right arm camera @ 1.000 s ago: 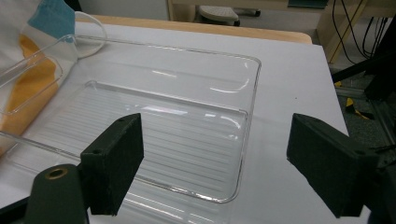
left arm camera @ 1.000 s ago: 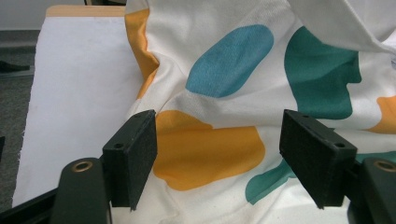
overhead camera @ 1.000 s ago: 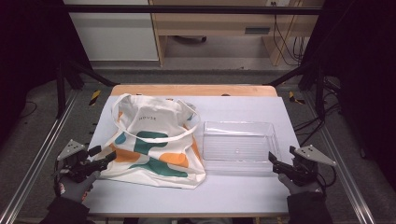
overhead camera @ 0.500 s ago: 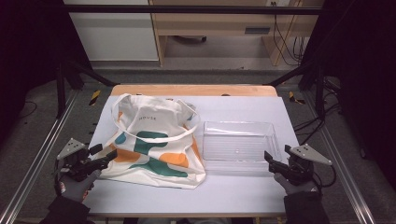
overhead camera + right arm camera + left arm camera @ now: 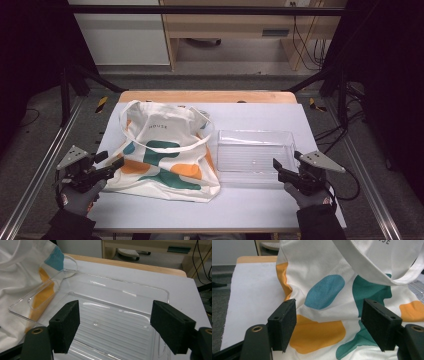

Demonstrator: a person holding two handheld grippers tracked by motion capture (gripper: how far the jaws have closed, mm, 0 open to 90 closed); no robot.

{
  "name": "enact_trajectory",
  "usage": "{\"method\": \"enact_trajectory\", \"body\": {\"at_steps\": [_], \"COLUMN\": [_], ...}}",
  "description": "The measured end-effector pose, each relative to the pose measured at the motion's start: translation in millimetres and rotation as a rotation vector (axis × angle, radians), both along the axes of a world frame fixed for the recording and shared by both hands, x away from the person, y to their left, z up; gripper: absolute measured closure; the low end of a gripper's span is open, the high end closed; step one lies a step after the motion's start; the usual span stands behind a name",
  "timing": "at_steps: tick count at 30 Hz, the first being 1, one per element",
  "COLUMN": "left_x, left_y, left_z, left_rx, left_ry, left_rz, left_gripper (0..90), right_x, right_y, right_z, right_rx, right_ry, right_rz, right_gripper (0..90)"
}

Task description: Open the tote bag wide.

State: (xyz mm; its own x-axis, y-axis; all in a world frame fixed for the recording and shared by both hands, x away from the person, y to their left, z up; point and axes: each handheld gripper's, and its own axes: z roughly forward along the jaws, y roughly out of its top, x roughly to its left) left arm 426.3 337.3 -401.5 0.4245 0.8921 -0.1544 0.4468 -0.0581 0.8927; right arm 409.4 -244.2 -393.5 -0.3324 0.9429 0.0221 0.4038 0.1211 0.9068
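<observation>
— High view: where's the bag and the tray?

— Bag flat on the table, just left of the clear tray, right edge touching the tray's left rim.

— Left gripper?

— At the bag's lower left corner, jaws spread wide over the orange patch, gripping nothing. Left gripper view: 2 black pads either side of the printed cloth.

— Right gripper?

— At the tray's near right corner, jaws wide apart too, empty, pointing across the tray towards the bag.
</observation>
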Motion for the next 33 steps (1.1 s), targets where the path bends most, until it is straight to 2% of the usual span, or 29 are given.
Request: {"method": "enact_trajectory", "body": {"at_steps": [13, 23, 33], "left_x": [4.1, 8.1, 12.7], "left_y": [-7.0, -14.9, -23.9], "left_z": [16.7, 28.5, 34.4], "left_rx": [0.014, 0.021, 0.026], "left_ry": [-0.021, -0.043, -0.055], "left_rz": [-0.014, -0.022, -0.031], "left_gripper": [28.4, 29.4, 30.5], "right_x": [8.3, 16.3, 23.2], "right_y": [29.0, 52.3, 70.1], "right_z": [24.3, 34.1, 37.9], "right_rx": [0.016, 0.024, 0.034], "right_ry": [-0.033, -0.043, -0.045], "right_rz": [0.057, 0.099, 0.127], "right_gripper": [26.1, 27.0, 28.0]}}
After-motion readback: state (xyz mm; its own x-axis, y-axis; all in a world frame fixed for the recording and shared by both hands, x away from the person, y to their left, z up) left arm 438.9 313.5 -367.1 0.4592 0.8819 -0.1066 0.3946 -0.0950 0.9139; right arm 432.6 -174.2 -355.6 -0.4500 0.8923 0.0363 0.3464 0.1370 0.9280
